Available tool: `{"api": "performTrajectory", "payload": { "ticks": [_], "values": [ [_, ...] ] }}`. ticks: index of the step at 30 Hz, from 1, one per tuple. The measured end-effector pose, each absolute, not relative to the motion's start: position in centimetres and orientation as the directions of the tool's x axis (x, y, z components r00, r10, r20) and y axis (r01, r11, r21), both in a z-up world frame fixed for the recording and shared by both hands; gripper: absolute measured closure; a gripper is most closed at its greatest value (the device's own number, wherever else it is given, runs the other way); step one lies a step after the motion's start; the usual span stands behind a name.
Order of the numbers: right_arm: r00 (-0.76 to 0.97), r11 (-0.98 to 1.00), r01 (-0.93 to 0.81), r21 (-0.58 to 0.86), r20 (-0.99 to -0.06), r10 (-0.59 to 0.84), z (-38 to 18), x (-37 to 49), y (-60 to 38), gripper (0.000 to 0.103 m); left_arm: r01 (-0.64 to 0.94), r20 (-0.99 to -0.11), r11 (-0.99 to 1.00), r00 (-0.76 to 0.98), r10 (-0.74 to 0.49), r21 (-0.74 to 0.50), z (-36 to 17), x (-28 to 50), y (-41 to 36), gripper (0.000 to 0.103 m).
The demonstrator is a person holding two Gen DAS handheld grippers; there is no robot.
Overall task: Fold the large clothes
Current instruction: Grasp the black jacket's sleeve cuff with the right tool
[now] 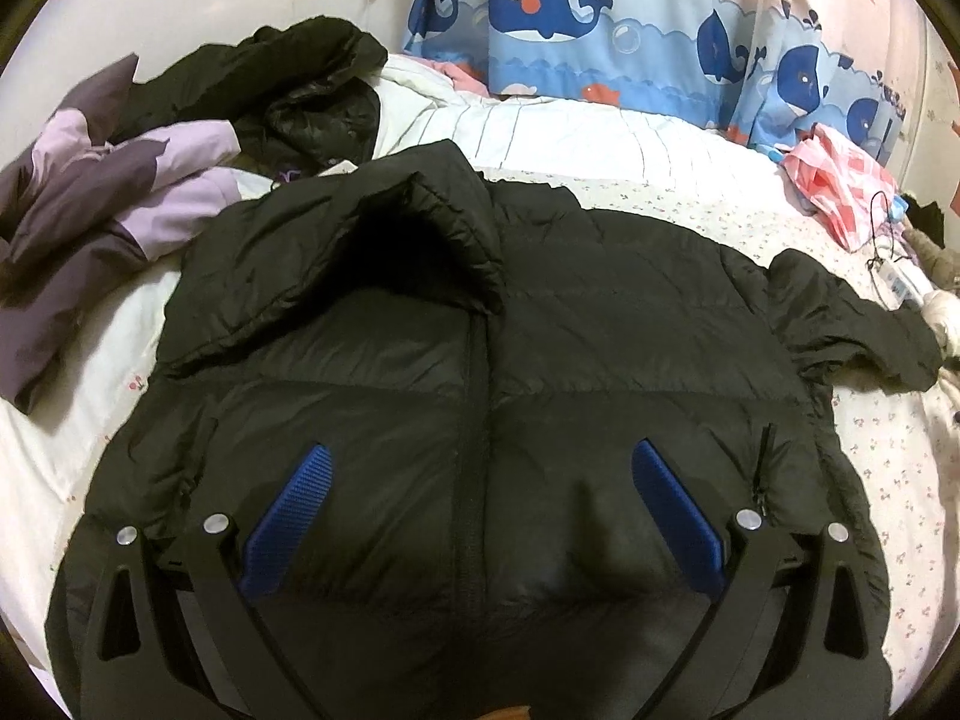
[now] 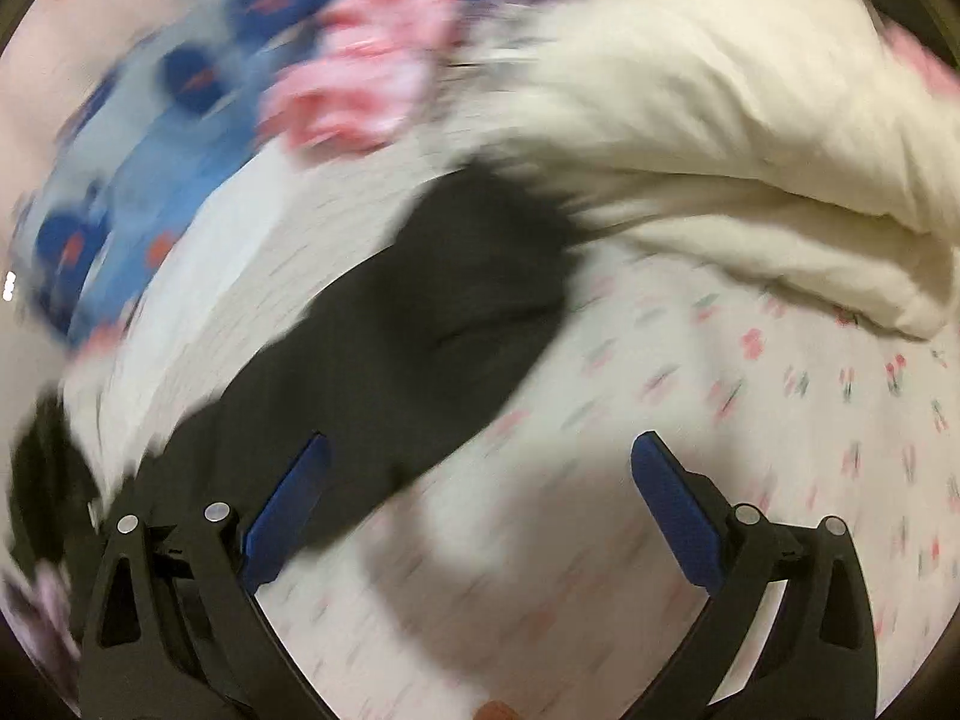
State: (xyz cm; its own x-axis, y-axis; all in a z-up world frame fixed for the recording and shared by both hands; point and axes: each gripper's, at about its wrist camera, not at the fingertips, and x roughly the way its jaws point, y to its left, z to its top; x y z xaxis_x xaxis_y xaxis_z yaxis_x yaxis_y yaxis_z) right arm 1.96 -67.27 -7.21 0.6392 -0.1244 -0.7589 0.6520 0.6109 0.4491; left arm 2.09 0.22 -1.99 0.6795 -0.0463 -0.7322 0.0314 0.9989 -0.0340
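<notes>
A black puffer jacket (image 1: 480, 312) lies front up on the bed, zipper down the middle, hood at the top. Its left sleeve is folded across the chest; its right sleeve (image 1: 852, 312) sticks out to the right. My left gripper (image 1: 480, 462) is open and empty, hovering over the jacket's lower front. My right gripper (image 2: 480, 456) is open and empty over the floral sheet, with the black sleeve (image 2: 420, 324) just ahead of its left finger. The right wrist view is blurred by motion.
A purple and lilac garment (image 1: 90, 204) and another black jacket (image 1: 300, 90) lie at the back left. A pink checked cloth (image 1: 840, 180) lies at the back right. A white duvet (image 2: 750, 150) is bunched beside the sleeve. A whale curtain (image 1: 600, 18) hangs behind.
</notes>
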Motion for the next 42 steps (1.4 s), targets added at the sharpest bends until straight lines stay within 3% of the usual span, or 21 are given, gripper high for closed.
{"api": "performTrajectory", "payload": {
  "ticks": [4, 8, 9, 10, 11, 13, 14, 17, 19, 22, 23, 24, 27, 32, 34, 36, 38, 40, 42],
  "values": [
    [0.710, 0.535, 0.632, 0.561, -0.696, -0.108, -9.2, 3.4, -72.1, 0.006, 0.008, -0.743, 0.998, 0.668, -0.054, -0.065, -2.4, 2.6, 0.8, 0.007],
    [0.705, 0.626, 0.599, 0.499, -0.699, -0.118, -9.4, 7.0, -71.9, 0.006, 0.003, -0.759, 0.997, 0.649, -0.058, -0.074, -3.1, 2.9, 0.9, 0.007],
    [0.727, 0.658, 0.560, 0.504, -0.680, -0.097, -9.1, 7.6, -71.5, 0.012, 0.004, -0.763, 0.998, 0.644, -0.055, -0.069, -3.3, 3.0, 0.8, 0.007],
    [0.748, 0.682, 0.517, 0.517, -0.660, -0.068, -8.8, 8.0, -71.1, 0.026, 0.004, -0.765, 0.998, 0.642, -0.053, -0.066, -3.4, 3.0, 0.7, 0.007],
    [0.751, 0.705, 0.494, 0.508, -0.658, -0.052, -8.5, 8.3, -70.5, 0.031, 0.006, -0.766, 0.998, 0.641, -0.051, -0.062, -3.5, 3.0, 0.5, 0.007],
    [0.769, 0.753, 0.429, 0.499, -0.639, -0.015, -7.5, 9.0, -69.6, 0.059, 0.012, -0.765, 0.998, 0.643, -0.049, -0.054, -3.5, 3.0, 0.4, 0.007],
    [0.779, 0.766, 0.401, 0.503, -0.627, 0.003, -7.2, 9.0, -69.2, 0.064, 0.014, -0.763, 0.999, 0.644, -0.049, -0.052, -3.4, 2.9, 0.3, 0.007],
    [0.759, 0.748, 0.434, 0.502, -0.651, -0.003, -8.1, 9.0, -68.8, 0.065, 0.014, -0.761, 0.998, 0.647, -0.053, -0.057, -3.3, 2.8, 0.4, 0.007],
    [0.728, 0.687, 0.510, 0.517, -0.685, -0.024, -9.9, 8.6, -69.9, 0.043, 0.016, -0.762, 0.998, 0.645, -0.058, -0.063, -3.3, 2.8, 0.5, 0.007],
    [0.754, 0.639, 0.511, 0.576, -0.656, -0.012, -11.1, 8.2, -70.9, 0.044, 0.016, -0.767, 0.998, 0.639, -0.060, -0.065, -3.3, 2.7, 0.7, 0.007],
    [0.761, 0.635, 0.508, 0.582, -0.648, -0.015, -11.0, 8.4, -71.1, 0.060, 0.017, -0.768, 0.998, 0.637, -0.062, -0.067, -3.3, 2.7, 0.7, 0.007],
    [0.774, 0.622, 0.496, 0.605, -0.634, 0.000, -11.0, 8.7, -71.4, 0.094, 0.019, -0.768, 0.998, 0.637, -0.064, -0.067, -3.2, 2.6, 0.7, 0.007],
    [0.821, 0.632, 0.444, 0.636, -0.571, -0.002, -8.9, 8.9, -71.2, 0.100, 0.013, -0.764, 0.999, 0.644, -0.046, -0.049, -3.0, 2.5, 0.6, 0.007],
    [0.936, 0.635, 0.316, 0.705, -0.342, -0.086, -1.6, 5.0, -72.1, 0.100, 0.013, -0.751, 0.998, 0.657, -0.055, -0.061, -2.3, 2.1, 0.6, 0.007],
    [0.928, 0.610, 0.353, 0.709, -0.350, -0.130, -1.7, 3.9, -73.1, 0.100, 0.019, -0.751, 0.999, 0.658, -0.050, -0.050, -2.2, 1.9, 0.6, 0.007],
    [0.896, 0.593, 0.414, 0.691, -0.425, -0.130, -3.9, 4.2, -73.4, 0.099, 0.022, -0.756, 0.998, 0.653, -0.053, -0.051, -2.2, 1.7, 1.0, 0.007],
    [0.884, 0.534, 0.428, 0.729, -0.462, -0.076, -7.0, 4.7, -73.8, 0.091, 0.023, -0.757, 0.999, 0.652, -0.045, -0.039, -2.2, 1.4, 1.5, 0.007],
    [0.856, 0.455, 0.469, 0.757, -0.516, -0.025, -9.5, 5.2, -74.3, 0.031, 0.013, -0.758, 1.000, 0.652, -0.024, -0.020, -2.3, 1.1, 2.4, 0.007],
    [0.866, 0.388, 0.474, 0.790, -0.498, -0.045, -11.2, 5.2, -74.4, 0.023, -0.003, -0.762, 1.000, 0.647, -0.015, -0.022, -2.4, 0.9, 3.5, 0.007]
  ]
}}
